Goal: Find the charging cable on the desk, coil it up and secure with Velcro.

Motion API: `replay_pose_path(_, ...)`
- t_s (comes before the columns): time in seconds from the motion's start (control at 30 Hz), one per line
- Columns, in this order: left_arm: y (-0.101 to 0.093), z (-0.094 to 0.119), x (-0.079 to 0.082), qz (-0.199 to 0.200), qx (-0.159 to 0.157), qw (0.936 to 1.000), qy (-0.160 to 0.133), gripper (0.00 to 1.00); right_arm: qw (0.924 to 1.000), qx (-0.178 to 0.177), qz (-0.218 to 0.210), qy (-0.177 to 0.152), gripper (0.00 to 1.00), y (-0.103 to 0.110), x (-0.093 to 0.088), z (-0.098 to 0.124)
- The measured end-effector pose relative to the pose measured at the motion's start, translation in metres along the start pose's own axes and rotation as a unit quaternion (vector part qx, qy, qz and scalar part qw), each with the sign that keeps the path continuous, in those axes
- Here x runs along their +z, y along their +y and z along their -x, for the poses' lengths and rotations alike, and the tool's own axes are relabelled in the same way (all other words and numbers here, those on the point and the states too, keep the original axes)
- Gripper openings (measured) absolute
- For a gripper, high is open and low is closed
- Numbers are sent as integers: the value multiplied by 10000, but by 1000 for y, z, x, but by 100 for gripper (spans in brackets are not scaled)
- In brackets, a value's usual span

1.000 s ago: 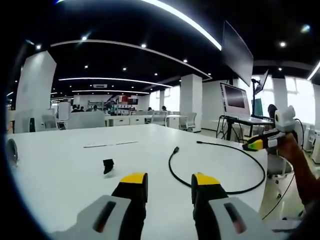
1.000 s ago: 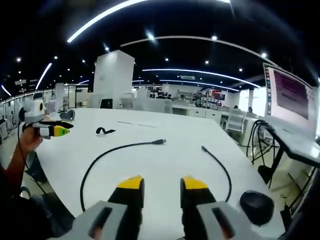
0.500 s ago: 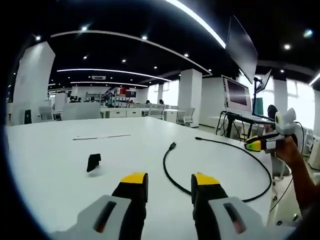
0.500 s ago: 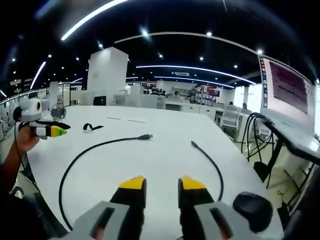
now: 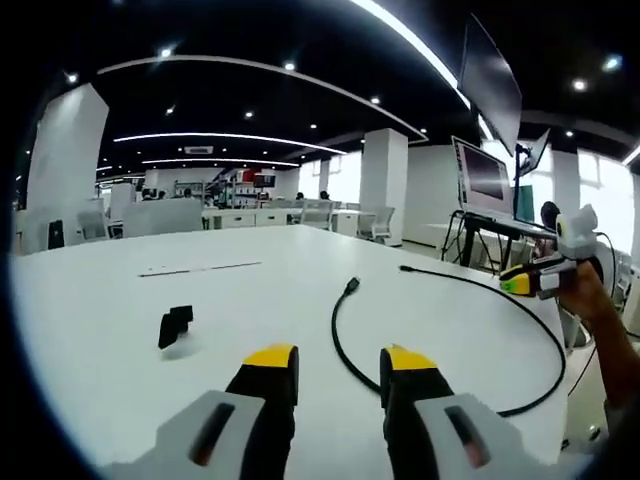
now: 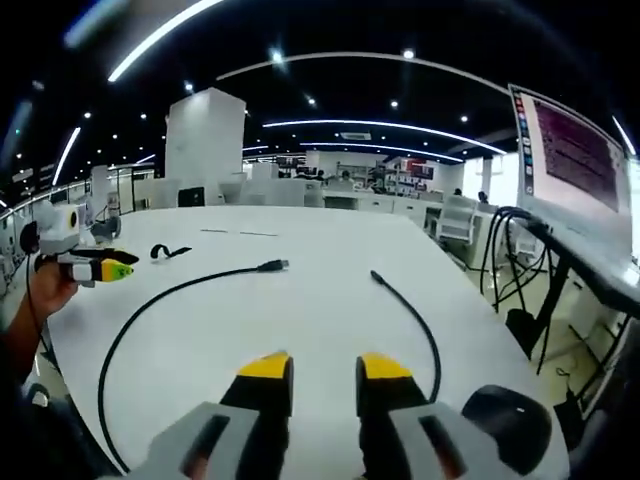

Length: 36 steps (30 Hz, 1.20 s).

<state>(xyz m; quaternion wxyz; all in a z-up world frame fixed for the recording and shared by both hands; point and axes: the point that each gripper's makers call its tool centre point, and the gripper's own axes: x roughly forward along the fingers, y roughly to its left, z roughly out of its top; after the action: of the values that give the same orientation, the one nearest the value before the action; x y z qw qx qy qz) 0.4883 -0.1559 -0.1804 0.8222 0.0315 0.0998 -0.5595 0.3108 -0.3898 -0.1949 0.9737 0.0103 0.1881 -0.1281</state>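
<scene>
A black charging cable (image 5: 334,335) lies in a wide open loop on the white desk (image 5: 110,370), one plug (image 5: 352,286) pointing away from me. A short black Velcro strap (image 5: 175,325) lies apart from it to the left. My left gripper (image 5: 337,360) hovers open above the desk's near edge, close to the loop. In the right gripper view the same cable (image 6: 230,272) curves from its plug (image 6: 272,266) round to the left, and the strap (image 6: 168,250) lies beyond it. My right gripper (image 6: 322,368) is open with nothing between its jaws. Each gripper appears in the other's view, held in a hand (image 5: 545,275) (image 6: 85,265).
A black rounded object (image 6: 505,440) sits by the desk edge at the right gripper's lower right. A monitor (image 6: 575,160) on a stand, with hanging cables, rises to the right of the desk. Office desks, chairs and white pillars stand far behind.
Both views have shifted a little with the hands. The cable and the strap lie where they were. Both grippers stay open.
</scene>
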Motion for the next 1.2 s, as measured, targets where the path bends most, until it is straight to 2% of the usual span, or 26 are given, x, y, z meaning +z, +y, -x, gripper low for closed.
replay_pose_path(0.07, -4, -4, -2, 85, -52, 9999, 16, 33, 10000, 2, -39, -1, 27, -5, 1, -2)
replay_pose_path(0.13, -3, -7, -4, -126, 67, 9998, 139, 33, 10000, -7, -98, -2, 27, -9, 2, -4)
replay_pose_path(0.23, -5, -12, 1, -114, 19, 9999, 79, 33, 9999, -76, -100, 61, 26, -15, -1, -8)
replay_pose_path(0.3, -7, -15, 0, -150, 59, 9997, 162, 32, 9998, -164, -83, -20, 25, -19, 1, -7)
replay_pose_path(0.47, -16, -25, 5, -225, -85, 9995, 212, 32, 9995, -320, -31, 15, 22, -29, 0, -6)
replay_pose_path(0.67, -15, -40, 0, -154, -108, 9991, 376, 32, 9991, -411, -38, 97, 22, -37, -2, -5)
replay_pose_path(0.77, -14, -46, -3, -156, -80, 9989, 438, 32, 9986, -520, 7, 132, 18, -47, -3, -8)
replay_pose_path(0.9, -13, -47, -3, -163, -71, 9988, 449, 31, 9984, -547, 15, 137, 17, -50, -4, -9)
replay_pose_path(1.1, -7, -59, -7, -127, 1, 9984, 560, 31, 9967, -811, 26, 95, 17, -66, -2, -9)
replay_pose_path(1.2, -8, -63, -11, -153, -18, 9977, 652, 31, 9965, -815, -18, 198, 17, -66, -6, -10)
